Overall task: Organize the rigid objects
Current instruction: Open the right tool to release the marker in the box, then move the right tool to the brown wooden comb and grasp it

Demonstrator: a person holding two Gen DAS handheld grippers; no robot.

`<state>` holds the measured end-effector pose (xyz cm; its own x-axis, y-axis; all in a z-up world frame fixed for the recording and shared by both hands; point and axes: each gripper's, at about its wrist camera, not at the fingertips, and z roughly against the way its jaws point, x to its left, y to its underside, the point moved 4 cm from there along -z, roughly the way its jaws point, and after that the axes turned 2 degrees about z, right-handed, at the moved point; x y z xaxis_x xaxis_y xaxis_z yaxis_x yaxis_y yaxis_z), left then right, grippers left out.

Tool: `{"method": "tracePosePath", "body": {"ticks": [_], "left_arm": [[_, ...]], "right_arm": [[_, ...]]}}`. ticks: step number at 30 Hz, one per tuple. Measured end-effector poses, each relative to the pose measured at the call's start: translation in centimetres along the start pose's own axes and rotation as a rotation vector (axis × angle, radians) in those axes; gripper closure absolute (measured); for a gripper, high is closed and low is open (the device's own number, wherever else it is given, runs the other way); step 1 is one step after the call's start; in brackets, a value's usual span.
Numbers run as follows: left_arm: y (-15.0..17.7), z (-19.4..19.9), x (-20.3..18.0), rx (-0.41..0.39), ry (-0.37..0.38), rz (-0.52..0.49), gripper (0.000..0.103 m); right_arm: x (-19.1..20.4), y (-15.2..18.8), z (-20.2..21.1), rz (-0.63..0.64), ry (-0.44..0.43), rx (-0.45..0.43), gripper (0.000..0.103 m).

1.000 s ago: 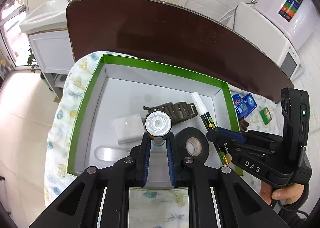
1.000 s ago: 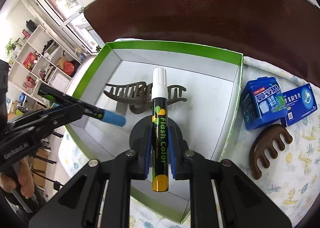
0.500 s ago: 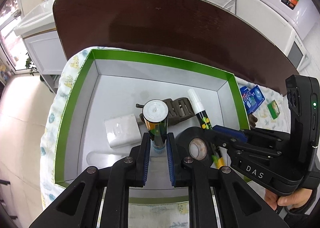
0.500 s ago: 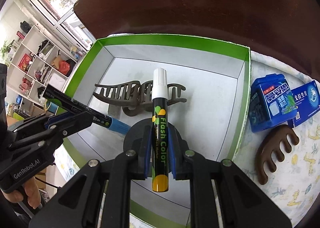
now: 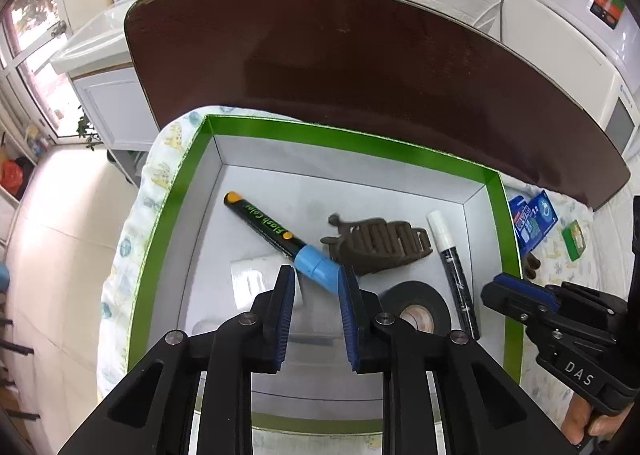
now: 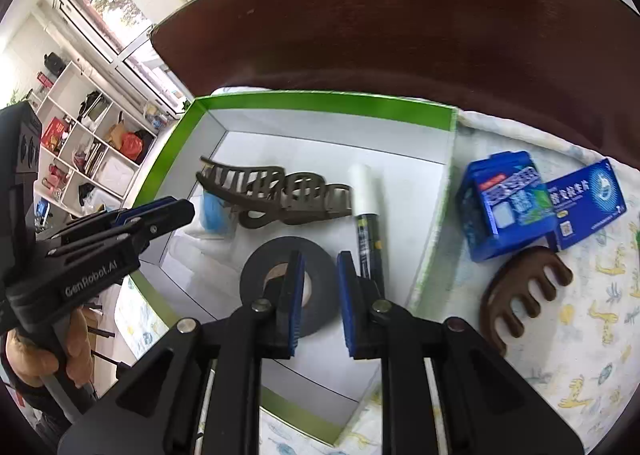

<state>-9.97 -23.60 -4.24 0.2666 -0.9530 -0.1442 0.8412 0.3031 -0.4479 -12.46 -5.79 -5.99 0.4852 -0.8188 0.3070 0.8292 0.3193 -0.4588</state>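
The left gripper (image 5: 316, 279) has just been opening, its jaws parted around the blue-capped marker (image 5: 276, 235), which lies in the green box (image 5: 352, 141). The right gripper (image 6: 320, 267) hangs open and empty over the tape roll (image 6: 256, 275).

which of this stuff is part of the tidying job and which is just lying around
Part of the job:
- green-edged box
- blue-capped marker
- white-capped marker
- hair clip
- black tape roll
- blue packet
- blue carton
- brown comb

Just lying about:
- patterned cloth
- brown tabletop
- shelves
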Motion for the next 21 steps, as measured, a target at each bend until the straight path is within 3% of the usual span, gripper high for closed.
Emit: {"method": "tracePosePath", "body": {"ticks": [3,4,5,7,11,16,21], "left_arm": [[-0.5,0.8,-0.1,-0.039,-0.028,0.019,0.08],[-0.5,1.1,-0.5,-0.047,-0.021,0.018,0.079],[-0.4,1.4,-1.1,-0.049,-0.003,0.008,0.079],[-0.1,1.7,-2.8,-0.039,0.037,-0.025,0.079],[0.9,2.4,-7.3,-0.02,0.123,-0.106,0.079],[2.7,2.2,-14.1,0.042,0.231,-0.192,0.079],[4.8,0.3,-20.0,0.11,0.256,-0.262,0.079]], "right_arm": [[-1.9,0.1,1.4,-0.03,0.02,-0.026,0.086],[-2.4,0.2,1.8,-0.042,0.009,-0.034,0.091],[-3.0,0.3,2.2,-0.058,-0.025,-0.036,0.09],[-4.7,0.5,3.1,-0.077,0.036,-0.053,0.085],[-8.5,1.1,4.7,-0.151,0.036,-0.079,0.086],[-13.5,2.8,5.9,-0.226,0.096,-0.078,0.086],[-16.7,4.3,5.7,-0.223,0.097,-0.04,0.086]]}}
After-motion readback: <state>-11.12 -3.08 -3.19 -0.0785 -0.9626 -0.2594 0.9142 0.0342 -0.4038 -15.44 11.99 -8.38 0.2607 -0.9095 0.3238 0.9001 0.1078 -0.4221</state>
